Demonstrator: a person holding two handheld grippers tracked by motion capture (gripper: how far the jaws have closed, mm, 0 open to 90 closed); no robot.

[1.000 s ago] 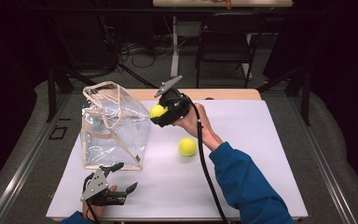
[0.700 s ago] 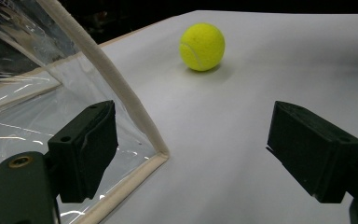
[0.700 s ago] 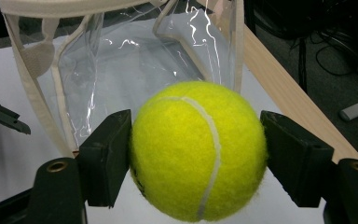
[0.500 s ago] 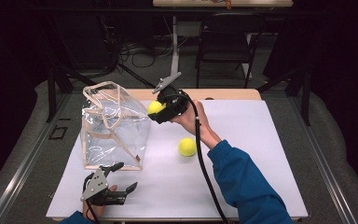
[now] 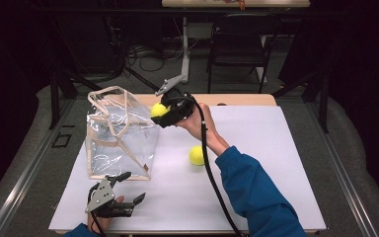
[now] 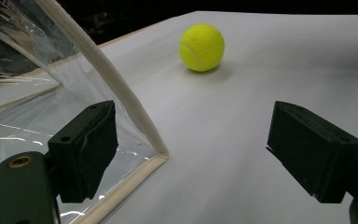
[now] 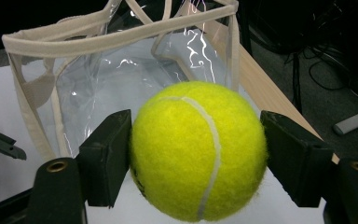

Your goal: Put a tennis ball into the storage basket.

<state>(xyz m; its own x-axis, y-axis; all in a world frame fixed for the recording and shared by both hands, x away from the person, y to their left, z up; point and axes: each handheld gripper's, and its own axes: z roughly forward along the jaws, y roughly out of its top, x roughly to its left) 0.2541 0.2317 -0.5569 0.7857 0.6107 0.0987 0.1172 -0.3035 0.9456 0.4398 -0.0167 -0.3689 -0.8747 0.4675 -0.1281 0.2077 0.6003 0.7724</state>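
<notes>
A yellow tennis ball [image 7: 198, 149] sits clamped between the pads of my right gripper [image 5: 164, 114], which is shut on it and held up beside the right rim of a clear plastic bag [image 5: 118, 136] with beige trim. In the right gripper view the bag [image 7: 121, 56] stands just beyond the ball. A second tennis ball [image 5: 196, 155] lies on the white table right of the bag; it also appears ahead in the left gripper view [image 6: 202, 47]. My left gripper [image 5: 128, 190] rests open near the table's front edge, at the bag's front corner [image 6: 156, 154].
The white tabletop [image 5: 276, 163] spreads to the right of the bag. A wooden strip [image 5: 237, 99] runs along the far edge. Beyond the table stand a dark chair [image 5: 237, 54] and cables on the floor.
The right gripper with its ball has edged slightly left toward the bag's rim. The left gripper and the loose ball have stayed put.
</notes>
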